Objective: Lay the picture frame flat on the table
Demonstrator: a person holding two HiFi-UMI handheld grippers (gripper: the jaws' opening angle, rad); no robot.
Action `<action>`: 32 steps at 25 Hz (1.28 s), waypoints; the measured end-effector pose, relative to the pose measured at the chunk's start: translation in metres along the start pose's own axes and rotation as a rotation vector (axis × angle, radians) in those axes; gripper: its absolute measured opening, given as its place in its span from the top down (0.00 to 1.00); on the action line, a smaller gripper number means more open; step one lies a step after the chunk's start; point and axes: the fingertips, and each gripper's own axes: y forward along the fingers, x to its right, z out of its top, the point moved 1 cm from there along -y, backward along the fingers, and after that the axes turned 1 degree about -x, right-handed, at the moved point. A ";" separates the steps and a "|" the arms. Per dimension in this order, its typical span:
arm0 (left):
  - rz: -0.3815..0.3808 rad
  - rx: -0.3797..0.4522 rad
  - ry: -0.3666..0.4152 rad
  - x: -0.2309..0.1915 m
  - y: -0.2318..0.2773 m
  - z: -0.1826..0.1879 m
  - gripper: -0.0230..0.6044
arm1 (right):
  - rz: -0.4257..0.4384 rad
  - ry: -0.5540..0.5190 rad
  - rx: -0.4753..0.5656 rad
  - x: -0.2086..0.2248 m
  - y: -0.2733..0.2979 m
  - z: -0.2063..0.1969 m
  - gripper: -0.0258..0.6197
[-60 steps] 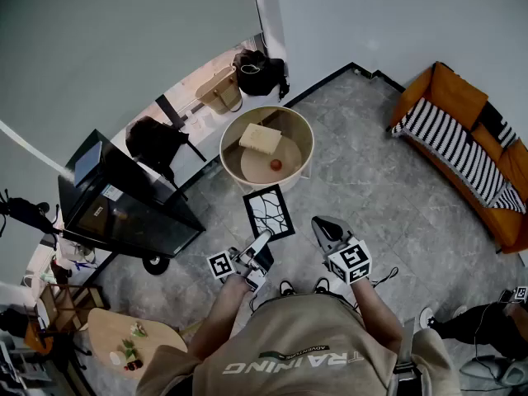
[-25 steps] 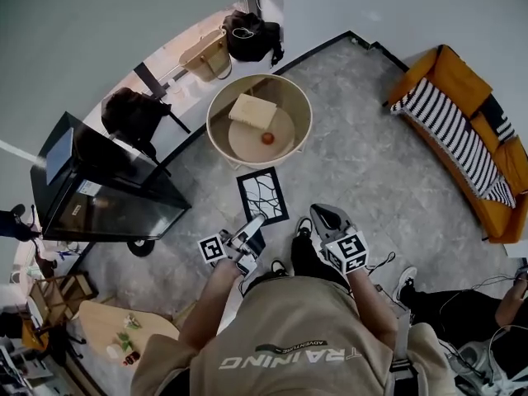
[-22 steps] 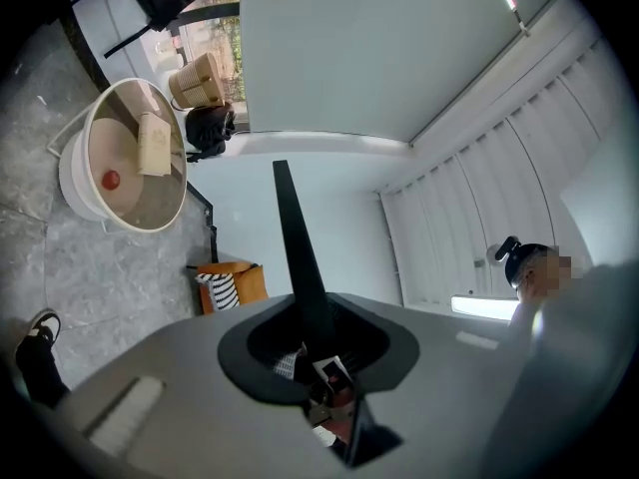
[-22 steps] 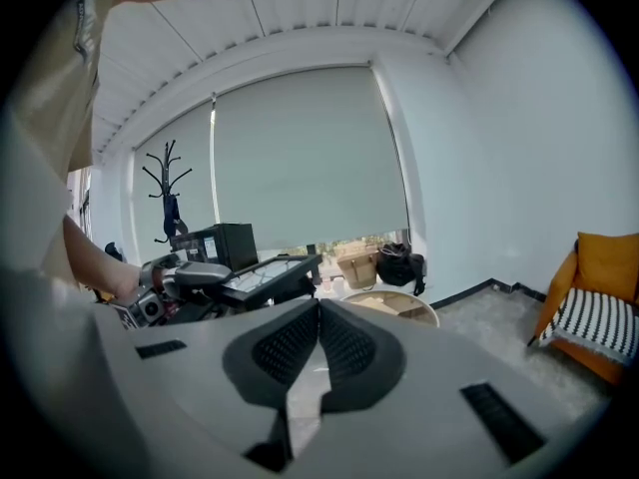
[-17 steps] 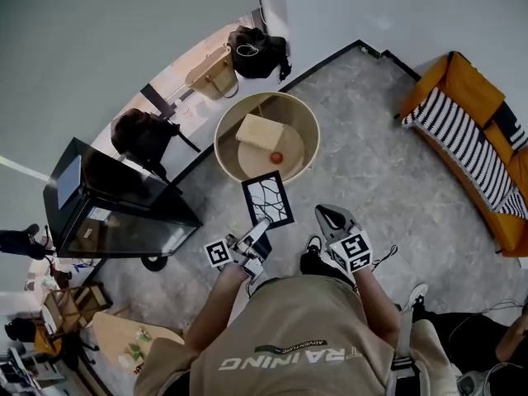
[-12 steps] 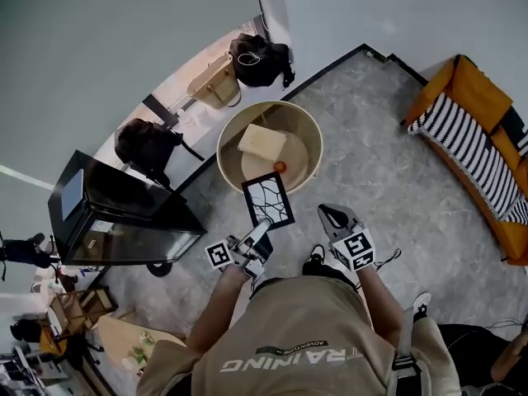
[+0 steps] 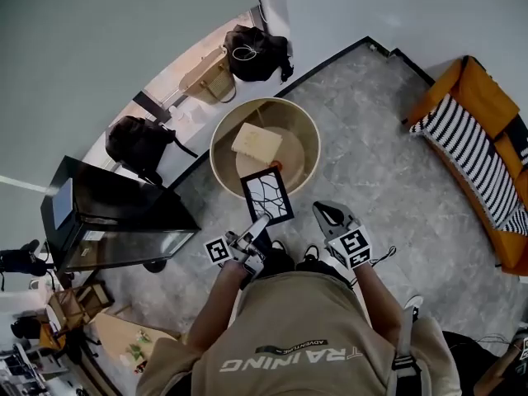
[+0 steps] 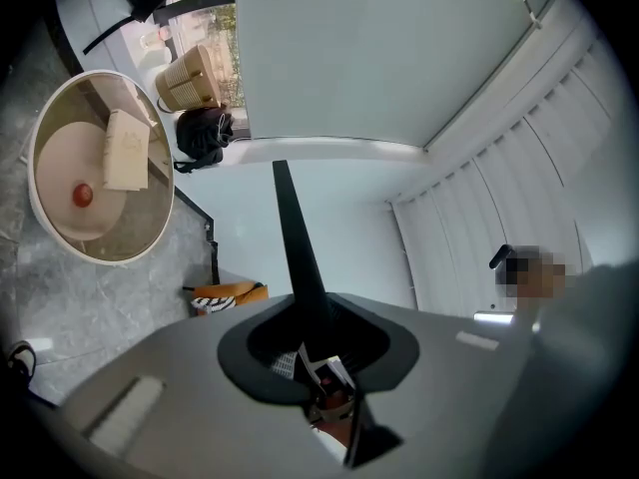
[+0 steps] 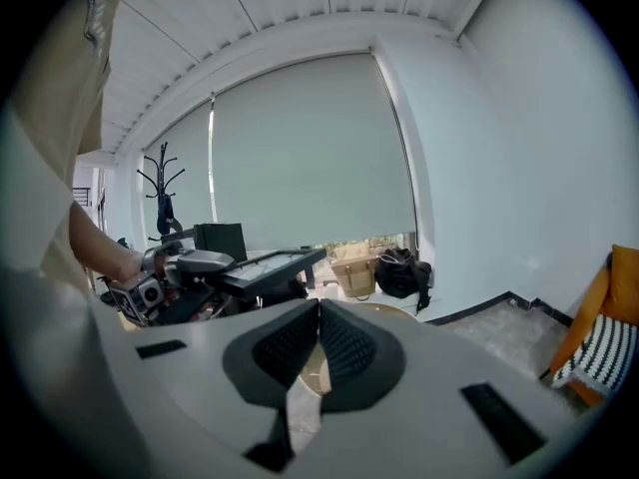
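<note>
Grey stone floor [image 7: 371, 139], round wooden table [image 7: 308, 139]

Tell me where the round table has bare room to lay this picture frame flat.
The round table is bare on its right side in the head view, between the beige box, the red ball and the rim. Its left side is crowded by the box.

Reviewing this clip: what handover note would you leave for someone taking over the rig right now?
Left gripper: shut on the picture frame, held in the air, roughly level.
Right gripper: shut, empty.
Round table ahead holds a beige box and a small red ball; the frame's far end overlaps its near rim in the head view.
Done: frame picked up.
Left: lay it flat on a bare part of the table, release.
</note>
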 end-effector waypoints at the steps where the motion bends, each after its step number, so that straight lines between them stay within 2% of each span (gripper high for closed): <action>1: 0.000 -0.001 -0.003 -0.004 0.003 0.006 0.86 | 0.000 0.003 -0.012 0.003 0.005 0.000 0.95; 5: -0.003 -0.016 -0.024 -0.017 0.009 0.038 0.86 | -0.019 0.013 -0.065 0.014 0.031 -0.001 0.95; 9: -0.005 -0.051 -0.032 -0.026 0.014 0.074 0.86 | -0.066 0.019 -0.031 0.027 0.059 0.022 0.95; 15: 0.000 -0.092 -0.032 -0.045 0.026 0.134 0.86 | -0.130 0.028 -0.033 0.051 0.102 0.045 0.95; 18: -0.004 -0.108 -0.049 -0.053 0.030 0.154 0.86 | -0.148 0.040 -0.050 0.056 0.122 0.054 0.95; 21: -0.009 -0.130 -0.060 -0.059 0.033 0.171 0.86 | -0.170 0.032 -0.024 0.062 0.140 0.067 0.95; 32: 0.015 -0.109 -0.077 -0.087 0.058 0.227 0.86 | -0.162 0.070 -0.028 0.098 0.187 0.083 0.95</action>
